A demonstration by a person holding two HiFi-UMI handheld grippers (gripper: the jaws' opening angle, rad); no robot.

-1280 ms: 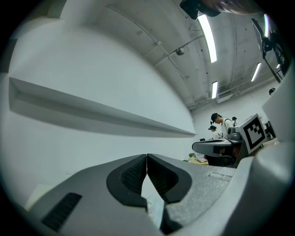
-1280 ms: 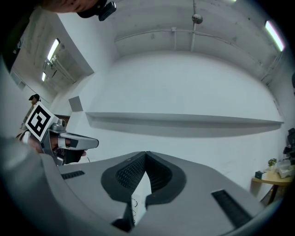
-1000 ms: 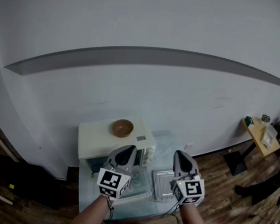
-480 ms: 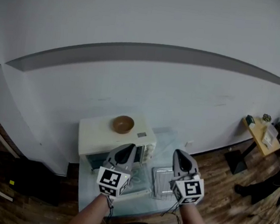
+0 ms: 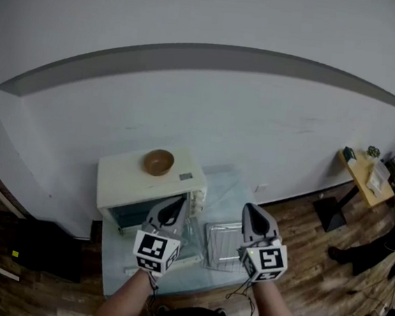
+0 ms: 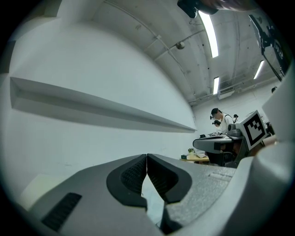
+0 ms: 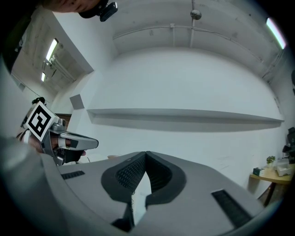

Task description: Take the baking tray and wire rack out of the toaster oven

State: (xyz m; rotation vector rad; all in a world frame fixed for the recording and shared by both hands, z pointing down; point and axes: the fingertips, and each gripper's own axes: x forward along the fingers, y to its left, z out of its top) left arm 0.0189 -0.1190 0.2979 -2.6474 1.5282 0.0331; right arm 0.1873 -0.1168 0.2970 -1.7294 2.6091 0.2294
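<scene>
Soft, even light fills the room from ceiling strip lights (image 6: 208, 28), which burn out to white glare in the left gripper view. The pale wall (image 5: 207, 134) carries almost no shadow; the wooden floor (image 5: 325, 276) looks dim. The head view bends hard at its edges, bowing the wall ledge (image 5: 216, 51) into an arc, with mushy fine detail. Both gripper views fade to black corners; the left tongs (image 6: 146, 157) and right tongs (image 7: 146, 156) look slightly soft near the lens.
</scene>
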